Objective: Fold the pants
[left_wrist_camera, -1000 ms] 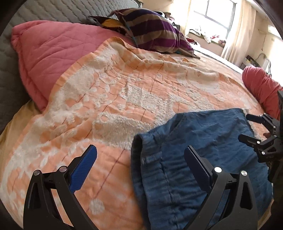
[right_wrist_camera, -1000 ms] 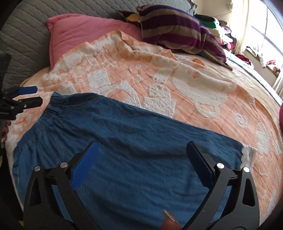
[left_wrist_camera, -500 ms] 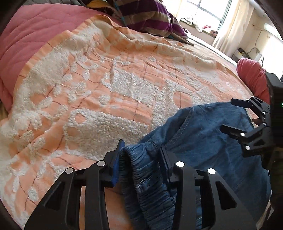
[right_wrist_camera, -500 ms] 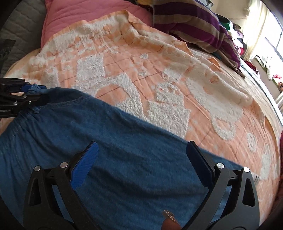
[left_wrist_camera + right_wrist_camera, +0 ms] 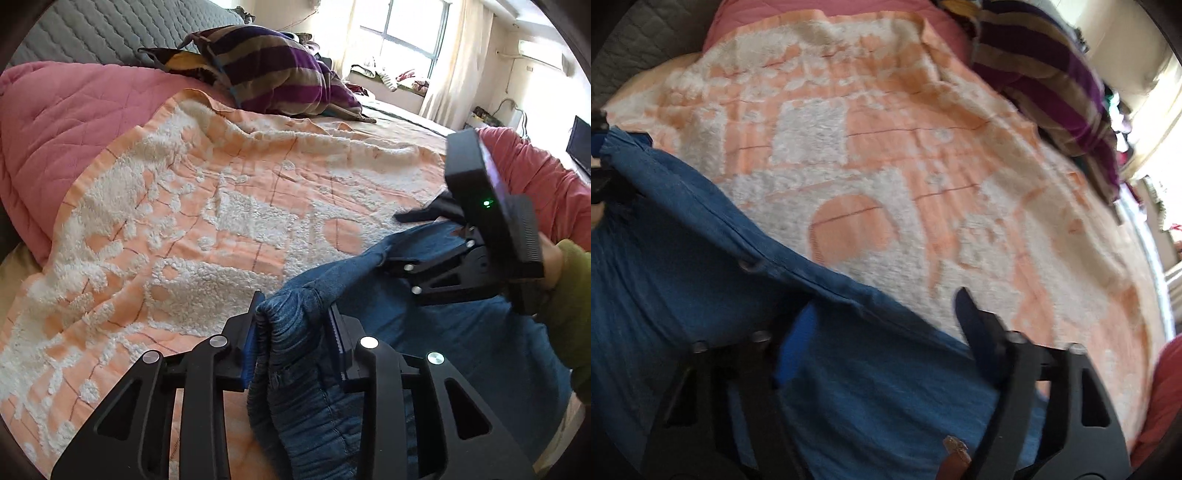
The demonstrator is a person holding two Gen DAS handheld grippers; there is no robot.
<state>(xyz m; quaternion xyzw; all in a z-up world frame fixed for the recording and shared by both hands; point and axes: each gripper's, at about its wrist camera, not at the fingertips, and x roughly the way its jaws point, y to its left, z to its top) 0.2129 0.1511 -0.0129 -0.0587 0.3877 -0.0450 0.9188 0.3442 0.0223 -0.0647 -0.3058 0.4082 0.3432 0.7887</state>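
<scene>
Between your left gripper's (image 5: 293,334) pads sits the gathered waistband of the pants (image 5: 461,354). Its jaws have just been closing and now they're pinched on that bunched elastic corner, so that end is yours. Your right gripper (image 5: 886,321) has just been closing too, and denim runs between its fingers, but the view from it is smeared and I can't tell if the pads actually bite yet. From the left view it's hanging right over the far seam edge (image 5: 373,254), about mid-length.

Pants are lying flat on the orange-and-white blanket (image 5: 229,229), near your side of the bed. The thing that matters: the long axis runs from the waistband at your left claw out past your right one toward the hems, so both claws are on the same far edge. I reckon the fold swings that edge toward you. The striped pillow (image 5: 273,70) and pink quilt (image 5: 66,122) are well apart from all this.
</scene>
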